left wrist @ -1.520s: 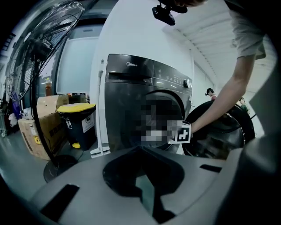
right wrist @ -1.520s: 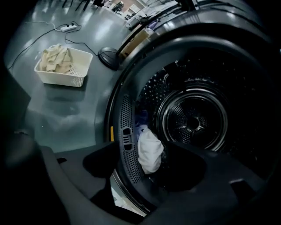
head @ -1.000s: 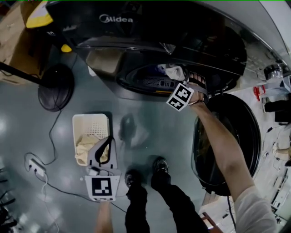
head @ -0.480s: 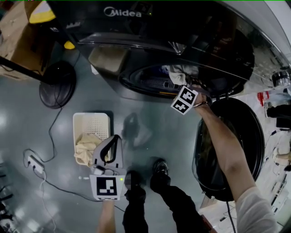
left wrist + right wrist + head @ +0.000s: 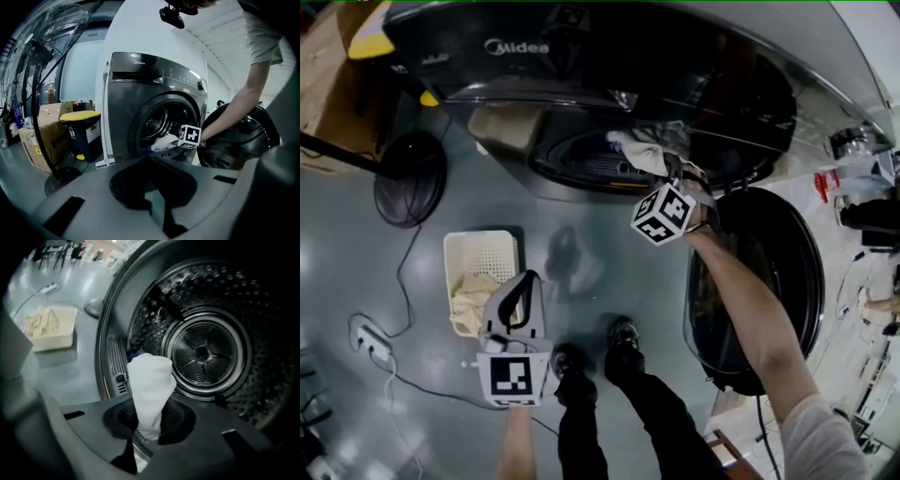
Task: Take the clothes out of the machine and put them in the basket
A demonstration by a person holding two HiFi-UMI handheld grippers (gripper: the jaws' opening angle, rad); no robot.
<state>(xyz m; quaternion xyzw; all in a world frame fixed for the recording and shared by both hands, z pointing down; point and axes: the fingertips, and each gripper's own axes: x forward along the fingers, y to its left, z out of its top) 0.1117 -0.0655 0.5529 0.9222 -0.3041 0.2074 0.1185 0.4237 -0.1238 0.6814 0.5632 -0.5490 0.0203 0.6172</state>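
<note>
The right gripper (image 5: 146, 430) draws back from the drum (image 5: 201, 348), jaws just closing on white cloth (image 5: 150, 380); the basket (image 5: 483, 258) lies well apart, beside the closed left gripper (image 5: 527, 281).

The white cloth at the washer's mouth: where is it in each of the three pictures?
Head view: crumpled white cloth upper middle, at the near edge of the dark grey washer's round drum mouth.
Left gripper view: right of centre, on the mouth's lower lip.
Right gripper view: dead centre, pinched in the right tongs.
Shared landmark: that round drum mouth.
</note>
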